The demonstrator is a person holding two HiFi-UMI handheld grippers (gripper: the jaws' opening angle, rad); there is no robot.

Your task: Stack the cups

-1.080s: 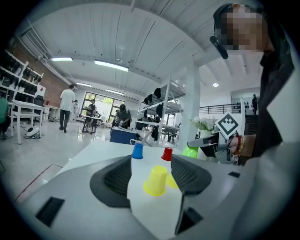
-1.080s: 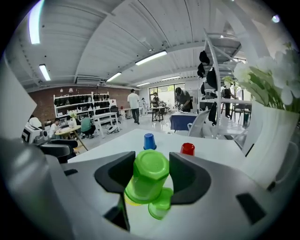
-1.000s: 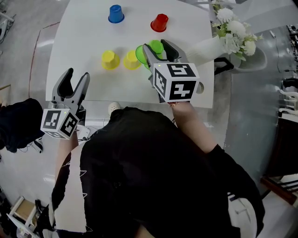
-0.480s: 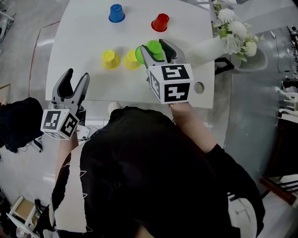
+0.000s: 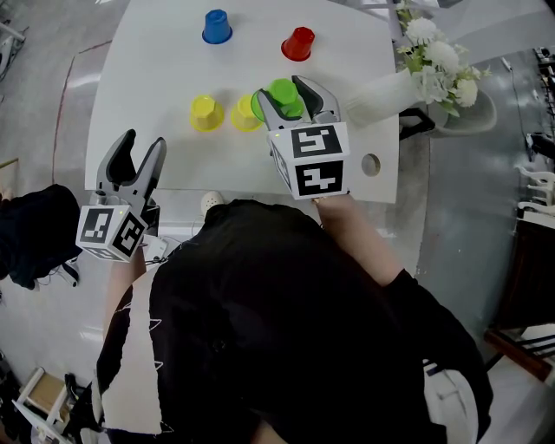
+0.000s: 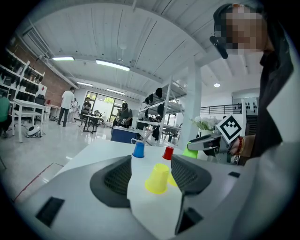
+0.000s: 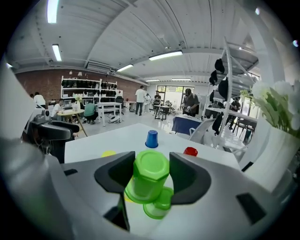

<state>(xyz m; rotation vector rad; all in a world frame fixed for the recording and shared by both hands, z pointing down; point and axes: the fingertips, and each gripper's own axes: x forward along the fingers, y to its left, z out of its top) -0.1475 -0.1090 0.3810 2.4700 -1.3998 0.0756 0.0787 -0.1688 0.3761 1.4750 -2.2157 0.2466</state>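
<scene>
With the jaws of the left gripper (image 5: pixel 145 139) held apart and empty, an upturned green plastic cup (image 7: pixel 149 176) is grasped by the right gripper (image 5: pixel 279 87) over a second green cup (image 7: pixel 158 208) toward the front-right corner of the white table (image 5: pixel 156 69), and two yellow cups (image 5: pixel 205 111), a blue cup (image 5: pixel 216 26) and a red cup (image 5: pixel 297 43) are left unstacked.

In the right gripper view, the bright green plastic cup (image 7: pixel 149 180) in your right gripper (image 7: pixel 152 161) hides much of the second green cup (image 7: pixel 161 206) below it. In the left gripper view, the nearer yellow plastic cup (image 6: pixel 157 178) hides most of the farther yellow cup (image 6: pixel 171 180).
</scene>
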